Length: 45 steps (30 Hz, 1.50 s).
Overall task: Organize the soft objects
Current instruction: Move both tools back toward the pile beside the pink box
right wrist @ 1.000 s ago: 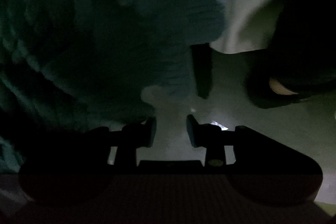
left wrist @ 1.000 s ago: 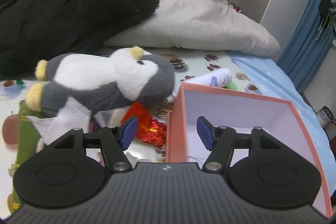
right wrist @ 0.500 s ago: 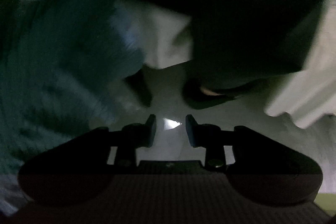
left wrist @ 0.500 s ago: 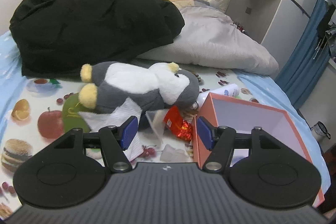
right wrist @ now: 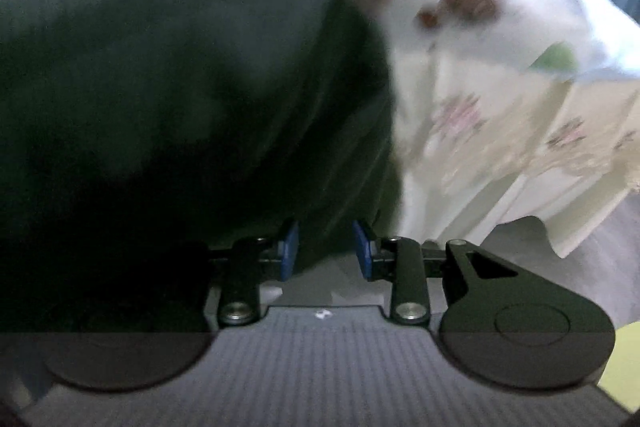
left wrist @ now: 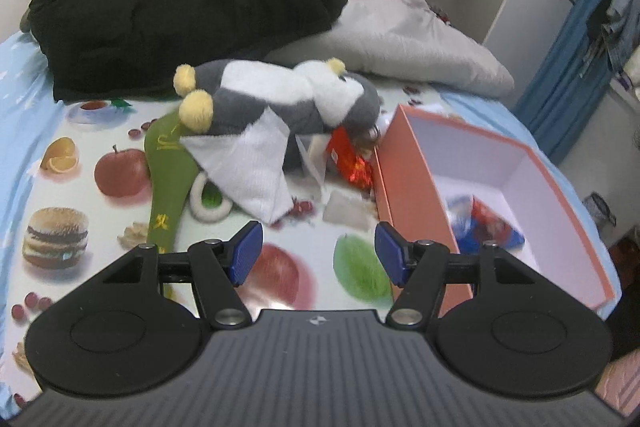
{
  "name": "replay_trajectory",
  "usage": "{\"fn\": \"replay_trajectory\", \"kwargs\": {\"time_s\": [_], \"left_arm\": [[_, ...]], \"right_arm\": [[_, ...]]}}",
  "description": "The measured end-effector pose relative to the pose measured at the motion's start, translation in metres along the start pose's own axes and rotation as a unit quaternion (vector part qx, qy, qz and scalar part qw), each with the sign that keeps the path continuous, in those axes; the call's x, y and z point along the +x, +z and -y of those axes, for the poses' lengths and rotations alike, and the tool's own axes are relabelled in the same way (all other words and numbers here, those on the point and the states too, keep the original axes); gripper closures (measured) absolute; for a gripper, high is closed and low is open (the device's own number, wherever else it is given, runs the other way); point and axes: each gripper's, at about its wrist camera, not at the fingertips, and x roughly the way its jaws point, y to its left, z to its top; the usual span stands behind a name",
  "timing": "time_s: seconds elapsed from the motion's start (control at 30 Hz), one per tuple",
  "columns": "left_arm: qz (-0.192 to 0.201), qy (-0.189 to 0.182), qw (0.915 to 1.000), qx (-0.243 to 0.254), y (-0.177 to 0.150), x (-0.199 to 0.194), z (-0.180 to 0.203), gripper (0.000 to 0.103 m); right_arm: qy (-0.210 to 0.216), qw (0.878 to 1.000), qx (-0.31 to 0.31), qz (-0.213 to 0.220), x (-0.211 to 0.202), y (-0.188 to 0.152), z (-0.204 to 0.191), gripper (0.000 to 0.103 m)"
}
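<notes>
Grey plush penguin [left wrist: 280,99] lies far left of orange box [left wrist: 416,183]. Left gripper [left wrist: 318,253] spread, empty; right gripper [left wrist: 326,249] part-spread, empty. Between picks: next, close on penguin.

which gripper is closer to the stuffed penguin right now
Left. The left gripper hangs open over the fruit-print sheet, the stuffed penguin just ahead of it. The right gripper faces a dark garment in a blurred view, no penguin visible.

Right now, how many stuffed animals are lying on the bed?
1: a grey-and-white plush penguin, lying on its side mid-bed, between the black coat and the orange box. Others may hide under the coat.
</notes>
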Motion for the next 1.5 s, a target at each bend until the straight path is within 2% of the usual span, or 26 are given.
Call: {"fn": "replay_trajectory", "kwargs": {"time_s": [0.07,0.23,0.37,0.57,0.8,1.1,1.4,1.5], "left_arm": [[-0.007,-0.004,0.9999,0.008,-0.007,-0.003,0.003,0.035],[-0.018,-0.015,0.9994,0.025,-0.023,-0.012,0.010,0.035],[-0.025,-0.021,0.9989,0.035,-0.032,-0.019,0.016,0.035],[-0.020,-0.023,0.9988,0.038,-0.045,-0.038,0.018,0.035],[-0.001,-0.016,0.9995,0.026,-0.057,-0.071,0.012,0.035],[0.028,-0.006,0.9996,0.006,-0.066,-0.113,-0.003,0.035],[0.045,-0.006,0.9989,-0.013,-0.080,-0.138,-0.018,0.035],[0.048,-0.002,0.9986,-0.022,-0.085,-0.145,-0.026,0.035]], "right_arm": [[-0.015,1.000,0.007,0.006,-0.013,0.016,0.000,0.069],[-0.015,0.998,0.049,0.036,-0.055,0.052,-0.002,0.069],[-0.015,0.997,0.047,0.061,-0.084,0.076,-0.021,0.069],[0.005,0.994,0.042,0.097,-0.104,0.112,-0.047,0.069],[0.050,0.989,0.025,0.139,-0.131,0.153,-0.083,0.069],[0.111,0.981,0.003,0.161,-0.148,0.186,-0.142,0.069],[0.147,0.973,-0.020,0.176,-0.161,0.204,-0.202,0.068],[0.140,0.976,-0.022,0.166,-0.162,0.207,-0.221,0.067]]}}
